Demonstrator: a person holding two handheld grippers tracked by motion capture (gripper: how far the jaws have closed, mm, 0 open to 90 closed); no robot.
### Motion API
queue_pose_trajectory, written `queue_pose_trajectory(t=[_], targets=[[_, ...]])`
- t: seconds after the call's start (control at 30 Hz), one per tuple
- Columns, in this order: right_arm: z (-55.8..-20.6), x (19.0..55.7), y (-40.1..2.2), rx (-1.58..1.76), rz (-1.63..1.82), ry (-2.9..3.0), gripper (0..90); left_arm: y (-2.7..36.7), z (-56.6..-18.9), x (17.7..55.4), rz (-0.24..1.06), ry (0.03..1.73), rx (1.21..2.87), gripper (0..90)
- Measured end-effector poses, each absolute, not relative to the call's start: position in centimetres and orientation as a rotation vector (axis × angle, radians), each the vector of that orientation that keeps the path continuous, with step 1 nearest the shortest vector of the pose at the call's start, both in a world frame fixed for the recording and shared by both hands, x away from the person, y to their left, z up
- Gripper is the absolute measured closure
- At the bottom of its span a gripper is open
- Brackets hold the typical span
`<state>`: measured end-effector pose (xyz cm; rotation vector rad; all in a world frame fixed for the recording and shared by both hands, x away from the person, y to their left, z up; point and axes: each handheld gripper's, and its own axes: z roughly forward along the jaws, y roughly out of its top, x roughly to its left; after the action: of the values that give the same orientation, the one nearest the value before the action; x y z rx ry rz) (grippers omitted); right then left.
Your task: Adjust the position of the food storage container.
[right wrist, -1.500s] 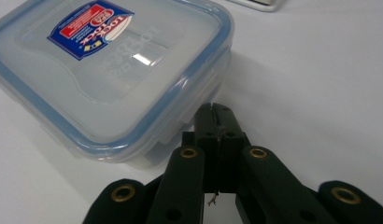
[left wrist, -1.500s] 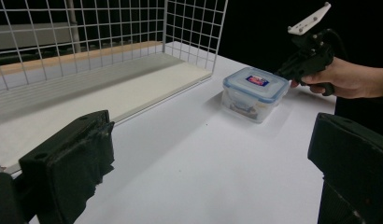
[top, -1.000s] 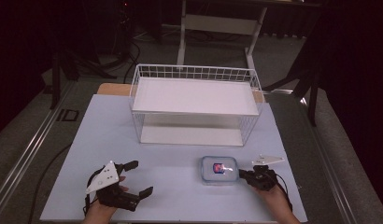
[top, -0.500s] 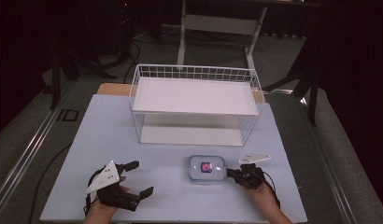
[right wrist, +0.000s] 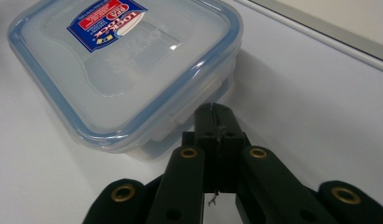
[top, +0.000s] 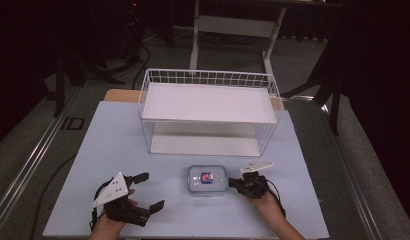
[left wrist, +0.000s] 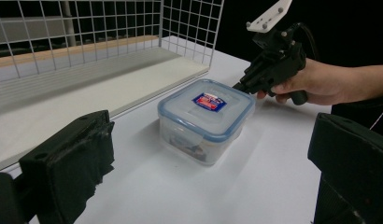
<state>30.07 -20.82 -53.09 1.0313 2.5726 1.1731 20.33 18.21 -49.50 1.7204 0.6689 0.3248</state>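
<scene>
A clear plastic container with a blue-rimmed lid and a red and blue label sits on the table near its front. My right gripper is shut, with nothing between its jaws. In the right gripper view its closed tips press against the container's side latch. My left gripper rests open at the front left, well apart from the container. The left gripper view looks between its wide jaws at the container, with the right gripper touching the lid's far corner.
A white wire basket with a white floor stands behind the container at the back of the table. The pale mat covers the tabletop, with bare room at the left and front. Dark stands and cables lie beyond the table.
The container has slid to the left across the table, with the shut right gripper following right behind it. The left gripper has stayed where it was.
</scene>
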Motion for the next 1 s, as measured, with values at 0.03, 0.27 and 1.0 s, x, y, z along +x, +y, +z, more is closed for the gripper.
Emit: queue_pose_trajectory(t=[0.03,0.27,1.0], targets=[[-53.1,30.1,-20.8,1.031,1.173,2.573,90.0,18.2,-49.5,20.3,0.325,0.669,1.72,1.2],[-53.1,30.2,-19.5,1.009,1.179,2.592,90.0,18.1,-49.5,20.4,0.326,0.669,1.723,1.2],[-49.1,27.4,-22.1,0.959,1.289,2.402,32.3,17.1,-49.1,21.5,0.29,0.687,1.753,1.2]])
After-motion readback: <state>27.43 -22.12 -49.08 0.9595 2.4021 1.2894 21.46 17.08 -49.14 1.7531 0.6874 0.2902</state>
